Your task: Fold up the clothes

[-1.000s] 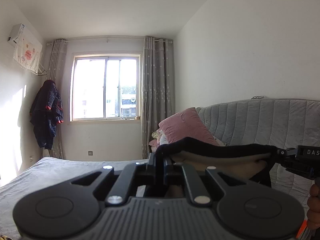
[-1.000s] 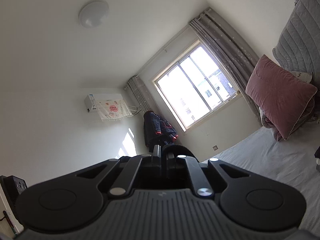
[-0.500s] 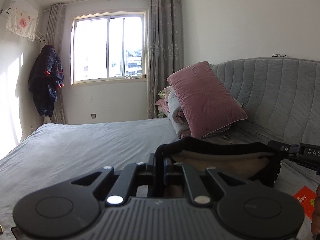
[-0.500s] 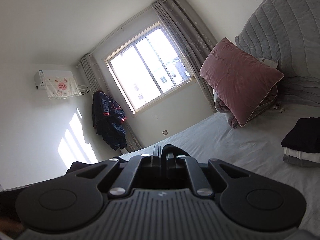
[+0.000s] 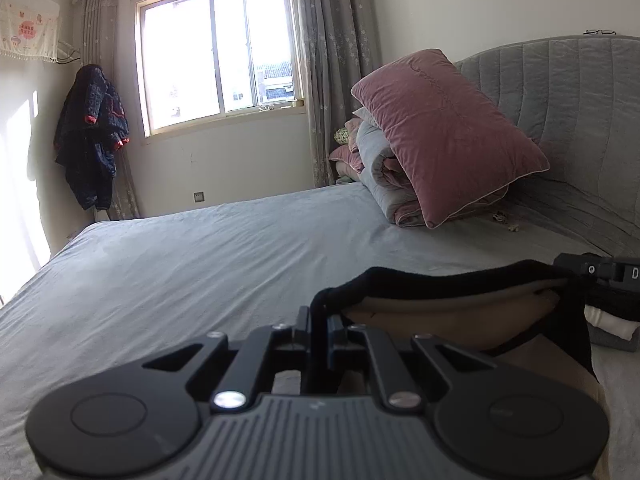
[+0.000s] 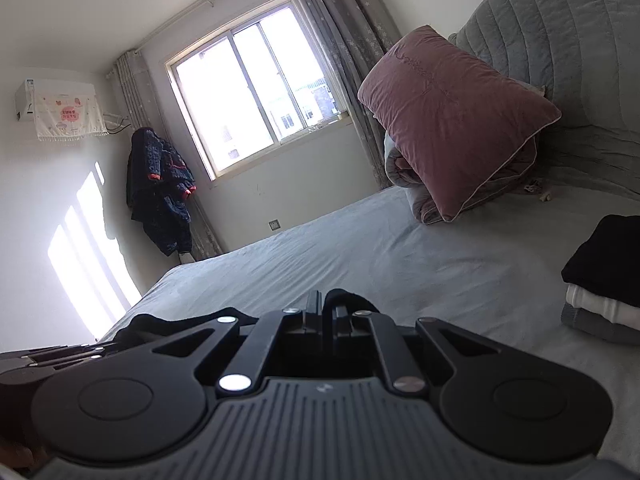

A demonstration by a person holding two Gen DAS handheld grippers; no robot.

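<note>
Right tongs (image 6: 327, 312): I see them clamped tight on a fold of black garment (image 6: 340, 295) that bulges up between the fingers.
Garment run: from my tongs the black cloth trails left, low over the bed (image 6: 360, 256).
Left tongs (image 6: 64, 354): at my lower left edge, only partly in frame; I cannot tell how the jaws stand.
Folded stack (image 6: 604, 292): on the bed at my right, black on top, white under it, grey at the bottom.
Pillow (image 6: 452, 120): pink, propped on a rolled quilt against the grey headboard (image 6: 560, 28).
Far wall: bright window (image 6: 256, 88); dark jacket (image 6: 160, 192) hanging left of it.
</note>
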